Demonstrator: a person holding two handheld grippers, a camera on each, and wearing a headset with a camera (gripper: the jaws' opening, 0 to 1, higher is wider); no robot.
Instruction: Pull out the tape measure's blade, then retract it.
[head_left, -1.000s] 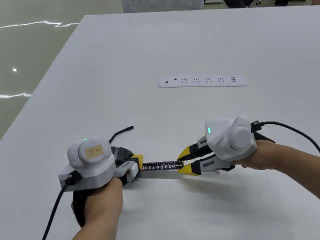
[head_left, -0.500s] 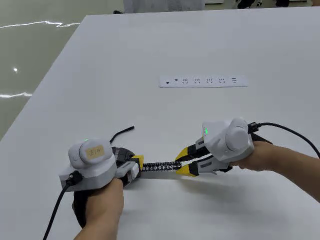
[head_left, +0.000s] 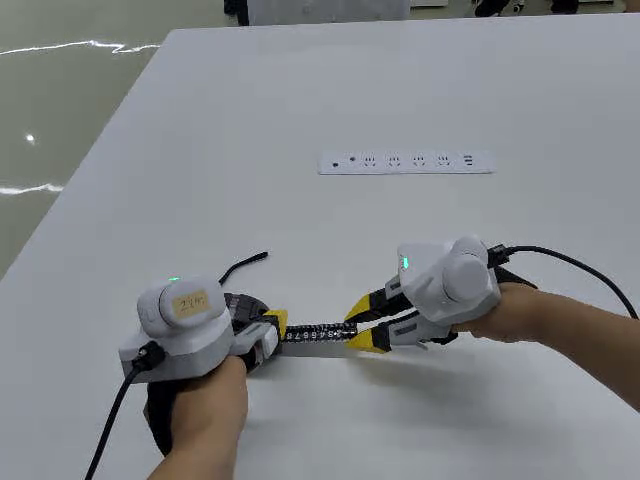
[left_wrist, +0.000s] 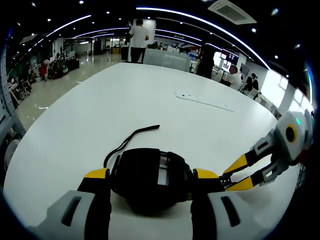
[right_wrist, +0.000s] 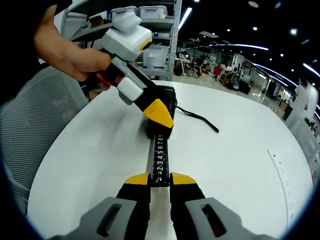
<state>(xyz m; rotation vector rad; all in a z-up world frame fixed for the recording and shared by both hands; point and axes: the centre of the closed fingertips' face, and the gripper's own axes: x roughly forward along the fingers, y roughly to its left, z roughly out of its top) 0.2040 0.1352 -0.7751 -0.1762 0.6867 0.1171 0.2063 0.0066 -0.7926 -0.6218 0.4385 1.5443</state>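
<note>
The black tape measure case (left_wrist: 150, 177) sits on the white table, clamped between the yellow-tipped jaws of my left gripper (head_left: 268, 331). A short length of black blade with white numbers (head_left: 317, 331) runs out of the case toward the right. My right gripper (head_left: 362, 322) is shut on the blade's free end. In the right gripper view the blade (right_wrist: 159, 159) stretches from my jaws to the case (right_wrist: 161, 107), with the left gripper's yellow fingertip (right_wrist: 158, 113) in front of it. A black wrist strap (left_wrist: 131, 139) trails from the case.
A white power strip (head_left: 406, 162) lies farther back on the table (head_left: 300, 100). Cables trail from both grippers. The table's left edge drops to a shiny floor. People and shelving stand in the background of the gripper views.
My right gripper has slid a little to the left toward the case, so the exposed blade is slightly shorter. The left gripper and case hold still.
</note>
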